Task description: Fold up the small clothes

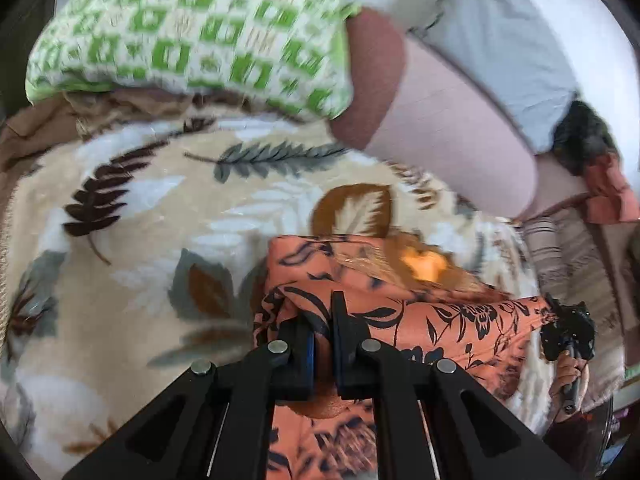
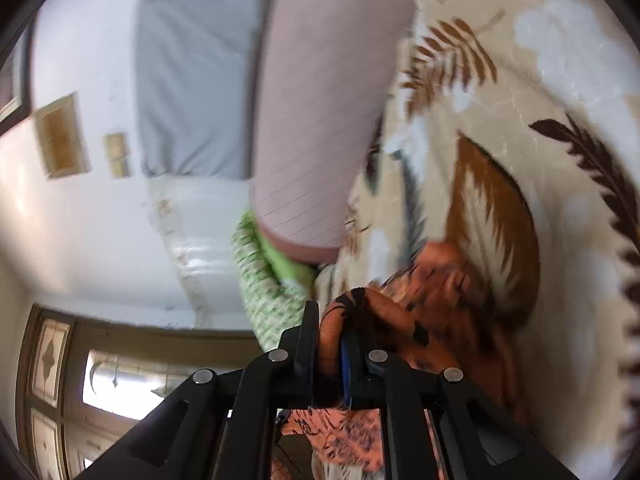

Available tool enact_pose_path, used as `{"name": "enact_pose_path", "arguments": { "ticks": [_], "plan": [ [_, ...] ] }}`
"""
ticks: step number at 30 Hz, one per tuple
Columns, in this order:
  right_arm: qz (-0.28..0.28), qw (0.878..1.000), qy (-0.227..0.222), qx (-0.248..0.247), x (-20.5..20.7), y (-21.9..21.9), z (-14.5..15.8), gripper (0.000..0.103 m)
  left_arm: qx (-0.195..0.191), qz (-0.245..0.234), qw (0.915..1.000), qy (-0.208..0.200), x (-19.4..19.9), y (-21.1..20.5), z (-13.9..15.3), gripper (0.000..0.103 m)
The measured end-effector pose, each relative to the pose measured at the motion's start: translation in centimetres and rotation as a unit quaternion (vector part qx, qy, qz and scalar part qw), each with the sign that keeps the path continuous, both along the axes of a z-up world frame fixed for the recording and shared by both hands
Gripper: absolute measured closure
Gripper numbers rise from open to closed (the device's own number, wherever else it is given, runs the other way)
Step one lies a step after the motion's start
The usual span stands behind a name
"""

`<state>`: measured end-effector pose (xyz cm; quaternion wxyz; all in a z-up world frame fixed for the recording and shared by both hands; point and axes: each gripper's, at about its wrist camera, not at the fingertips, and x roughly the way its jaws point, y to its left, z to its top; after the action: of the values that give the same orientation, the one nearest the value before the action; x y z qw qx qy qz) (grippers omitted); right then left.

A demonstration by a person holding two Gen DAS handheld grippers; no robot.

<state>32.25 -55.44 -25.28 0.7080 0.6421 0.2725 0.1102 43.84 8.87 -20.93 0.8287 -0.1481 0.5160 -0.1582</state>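
An orange garment with a black floral print (image 1: 420,304) hangs stretched above a leaf-patterned blanket (image 1: 140,208). My left gripper (image 1: 324,320) is shut on the garment's left edge. My right gripper (image 1: 566,334) shows at the garment's far right end, held in a hand. In the right wrist view my right gripper (image 2: 334,328) is shut on a bunched fold of the garment (image 2: 436,280), with cloth pinched between its jaws. Part of the garment hangs below the fingers.
A green and white patterned pillow (image 1: 192,28) lies at the bed's far side. A pink pillow (image 1: 448,136) and a light blue one (image 1: 504,40) lie next to it. A dark and rust ruffled cloth (image 1: 600,168) sits at right. The right wrist view shows a white wall (image 2: 80,220) and a wooden door (image 2: 56,368).
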Motion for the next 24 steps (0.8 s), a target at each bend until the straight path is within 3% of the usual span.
{"name": "enact_pose_path", "arguments": {
  "ticks": [3, 4, 5, 6, 8, 10, 11, 12, 14, 16, 18, 19, 21, 22, 24],
  "plan": [
    [0.001, 0.999, 0.034, 0.003, 3.0, -0.6, -3.0, 0.085, 0.021, 0.019, 0.9989, 0.038, 2.4, 0.0, -3.8, 0.095],
    [0.003, 0.998, 0.055, -0.008, 3.8, -0.7, -3.9, 0.070, 0.012, 0.027, 0.9983, 0.051, 2.7, 0.3, -5.0, 0.094],
    [0.004, 0.998, 0.062, -0.003, 4.2, -0.7, -4.8, 0.044, -0.003, 0.034, 0.9978, 0.056, 2.8, 0.7, -5.7, 0.092],
    [0.001, 0.998, 0.053, 0.017, 4.3, -0.8, -5.5, 0.036, -0.019, 0.041, 0.9973, 0.057, 2.7, 1.1, -5.9, 0.092],
    [-0.011, 0.998, 0.033, 0.043, 3.6, -1.2, -5.6, 0.033, -0.067, 0.062, 0.9946, 0.051, 2.0, 2.7, -5.7, 0.091],
    [-0.032, 0.999, 0.008, 0.041, 2.1, -1.9, -4.6, 0.030, -0.074, 0.088, 0.9931, 0.023, 0.8, 4.2, -4.2, 0.081],
    [-0.047, 0.998, -0.005, 0.030, 1.0, -2.3, -3.7, 0.030, -0.055, 0.110, 0.9924, 0.003, -0.2, 5.0, -3.1, 0.058],
    [-0.059, 0.998, -0.021, 0.009, -0.3, -2.4, -2.1, 0.030, -0.035, 0.130, 0.9907, -0.019, -1.2, 5.4, -1.9, 0.045],
    [-0.036, 0.997, -0.039, -0.049, -1.4, -1.3, 0.9, 0.029, -0.003, 0.155, 0.9844, -0.083, -4.6, 5.7, 1.1, 0.042],
    [0.007, 0.992, -0.044, -0.122, -1.9, 1.4, 3.8, 0.030, 0.020, 0.148, 0.9816, -0.119, -8.2, 4.6, 3.1, 0.032],
    [0.068, 0.971, -0.033, -0.225, -1.7, 6.4, 6.3, 0.031, 0.048, 0.148, 0.9795, -0.128, -11.4, 2.8, 3.5, 0.011],
    [0.091, 0.963, -0.028, -0.250, -1.5, 8.6, 6.5, 0.034, 0.056, 0.146, 0.9793, -0.129, -13.3, 1.6, 3.0, 0.011],
    [0.158, 0.947, -0.008, -0.281, -0.4, 14.1, 5.8, 0.052, 0.064, 0.142, 0.9804, -0.121, -15.3, -0.5, 1.2, 0.011],
    [0.189, 0.939, 0.007, -0.289, 0.2, 16.6, 4.9, 0.067, 0.071, 0.146, 0.9802, -0.114, -15.9, -1.1, 0.3, 0.011],
    [0.245, 0.909, 0.045, -0.334, 1.3, 22.1, 2.7, 0.070, 0.084, 0.169, 0.9782, -0.086, -16.5, -2.0, -2.7, 0.011]
  ]
}}
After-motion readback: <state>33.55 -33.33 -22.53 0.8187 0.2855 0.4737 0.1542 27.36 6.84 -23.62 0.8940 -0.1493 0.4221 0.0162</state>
